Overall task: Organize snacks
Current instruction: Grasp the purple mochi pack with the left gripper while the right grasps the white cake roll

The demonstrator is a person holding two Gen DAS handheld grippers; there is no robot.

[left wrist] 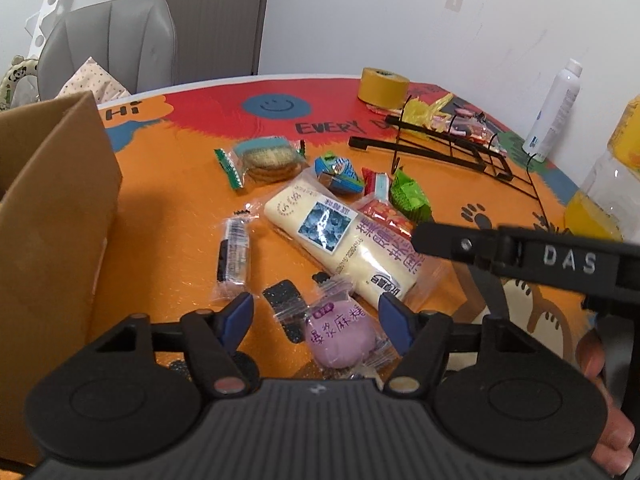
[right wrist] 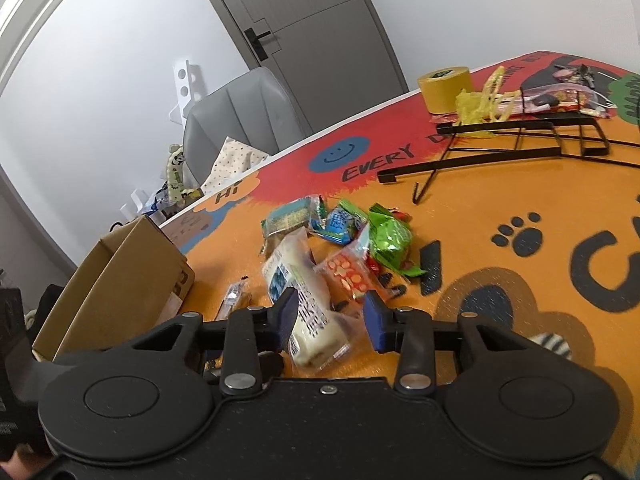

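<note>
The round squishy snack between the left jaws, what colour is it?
Purple, in a clear wrapper with purple writing. The round snack shows best in the left wrist view.

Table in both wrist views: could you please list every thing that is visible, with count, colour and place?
table mat: 1, orange and red, covers the table
cardboard box: 1, brown, left
long pack: 1, cream, middle
purple snack: 1, nearest
stick pack: 1, clear, beside the box
biscuit pack: 1, green-edged, behind
blue packet: 1, behind the long pack
green packet: 1, right of the blue packet
red packet: 1, against the long pack
tape roll: 1, yellow, far
wire rack: 1, black, lying flat
spray bottle: 1, white, far right
juice bottle: 1, yellow, right edge
chair: 1, grey, behind
left gripper: open around the purple snack
right gripper: open around the long pack
</note>
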